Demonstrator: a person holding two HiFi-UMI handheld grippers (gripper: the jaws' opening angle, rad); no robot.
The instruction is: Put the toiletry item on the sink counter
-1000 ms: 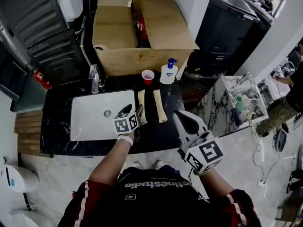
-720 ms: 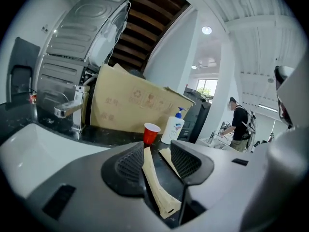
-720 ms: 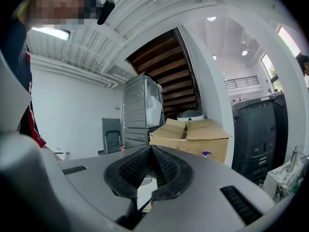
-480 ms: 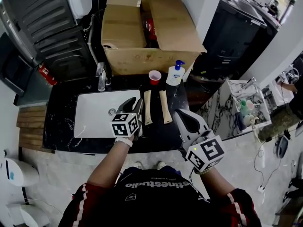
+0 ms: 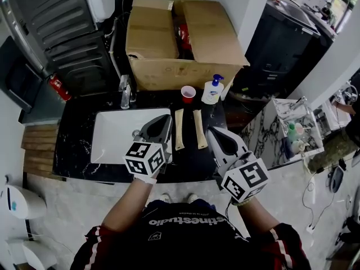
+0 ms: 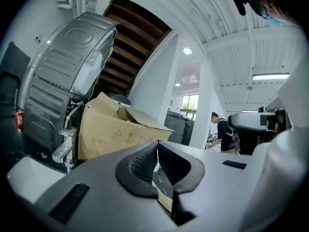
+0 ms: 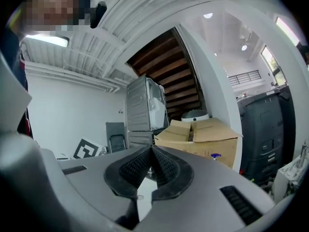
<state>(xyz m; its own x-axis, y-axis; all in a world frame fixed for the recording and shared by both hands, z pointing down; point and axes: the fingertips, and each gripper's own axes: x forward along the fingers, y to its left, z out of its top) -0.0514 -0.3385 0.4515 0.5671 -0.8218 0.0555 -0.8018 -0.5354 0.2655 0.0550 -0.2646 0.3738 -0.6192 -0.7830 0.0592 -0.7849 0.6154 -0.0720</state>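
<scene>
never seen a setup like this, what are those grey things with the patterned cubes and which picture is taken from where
No robot here: a person holds a hand-held gripper in each hand, a grey two-jaw tool with a marker cube. The top-down picture comes from a camera on the person's head, looking down, with the left hand-held gripper at left and the right hand-held gripper at right. The other two come from cameras riding on each tool, looking along its jaws. On the black counter are a white sink, a faucet, two long tan toiletry items side by side, a red cup and a soap bottle, with a cardboard box behind. Nothing is held: both pairs of jaws are together and empty, the left having just closed.
</scene>
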